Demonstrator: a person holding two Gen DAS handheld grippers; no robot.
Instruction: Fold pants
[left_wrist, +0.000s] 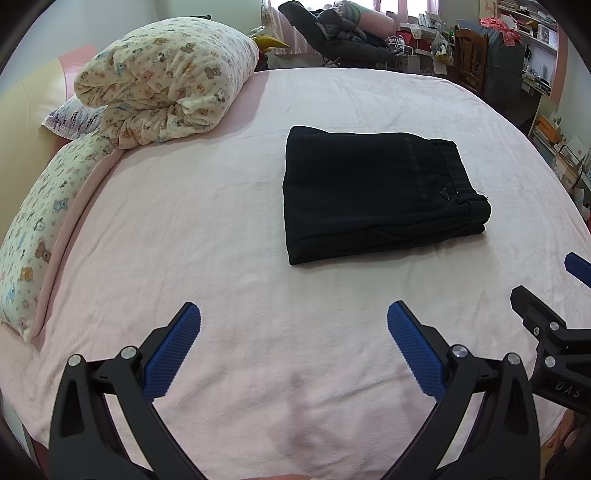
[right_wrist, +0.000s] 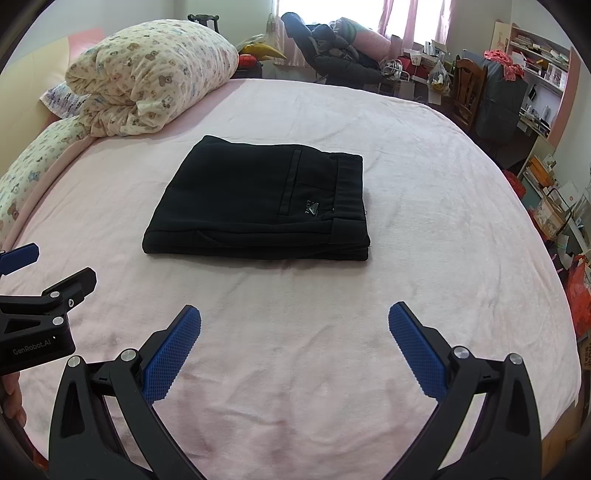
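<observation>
Both tools gape wide, left tool (left_wrist: 293, 321) and right tool (right_wrist: 294, 321), over pink bed (right_wrist: 424, 177); folded pants (right_wrist: 258, 201) beyond

Layout relative to the folded pants (right_wrist: 258, 205), which lie flat on the bed (right_wrist: 424, 177), waistband end to the right. Rolled quilt (right_wrist: 147, 74): behind and left of the pants. Left claw (left_wrist: 293, 343) and right claw (right_wrist: 294, 345): side by side before the pants, well apart from them. Chair (right_wrist: 469, 92): beyond the bed, behind and right of the pants.
</observation>
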